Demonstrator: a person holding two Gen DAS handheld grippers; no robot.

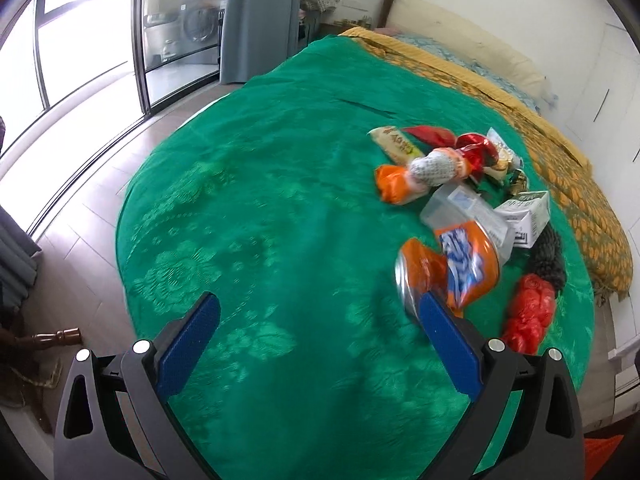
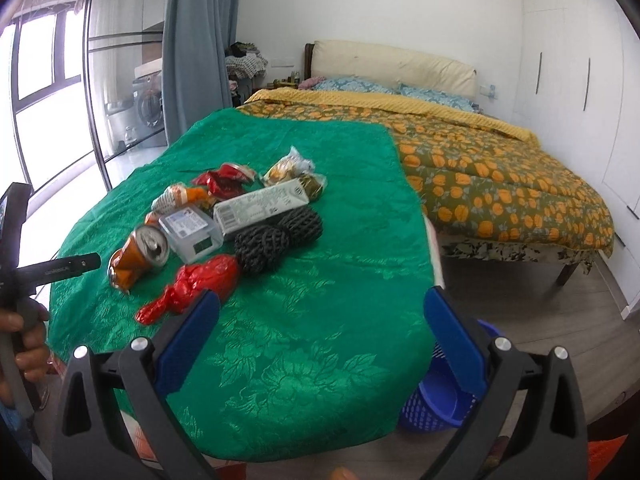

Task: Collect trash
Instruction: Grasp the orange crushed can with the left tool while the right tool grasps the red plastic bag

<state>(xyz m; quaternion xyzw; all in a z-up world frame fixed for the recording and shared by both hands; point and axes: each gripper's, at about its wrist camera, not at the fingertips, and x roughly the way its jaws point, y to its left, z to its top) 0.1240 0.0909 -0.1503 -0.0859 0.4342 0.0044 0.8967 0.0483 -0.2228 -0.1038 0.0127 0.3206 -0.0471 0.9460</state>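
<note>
Trash pile point(image 2: 236, 220) sits on green cloth point(image 2: 304, 320) covering a table, all bunched toward the far-left part of cloth in right wrist view. Landmark = crushed orange can point(image 2: 138, 256): lies on its side at the near-left edge of pile, silver top facing up-right. Clear plastic tub point(image 2: 192, 230) touches can just right of it. White carton point(image 2: 260, 208) lies behind & right of tub. Black mesh wads point(image 2: 276, 236) right of can, past tub, touching carton. Red crumpled bag point(image 2: 196, 288) just in front-right of can, nearest the right gripper point(image 2: 320, 320). Red foil wrapper point(image 2: 224, 180), white-orange wrapper point(image 2: 176, 196) & yellowish snack bags point(image 2: 288, 170) lie behind can, farther back.

Right gripper: fingers spread wide, nothing between them, over bare cloth; its left blue pad point(image 2: 188, 340) overlaps red bag in view, contact unclear.

Left gripper point(image 1: 320, 344): fingers wide apart, empty, above cloth; right pad point(image 1: 448, 344) sits just in front of can point(image 1: 424, 276), touching or not – can't tell. Hand point(image 2: 24, 332) holds left tool at frame edge.

Blue basket point(image 2: 440, 400) on floor, well right of can, below cloth edge. Bed w/ orange-flower quilt point(image 2: 500, 172) beyond.
</note>
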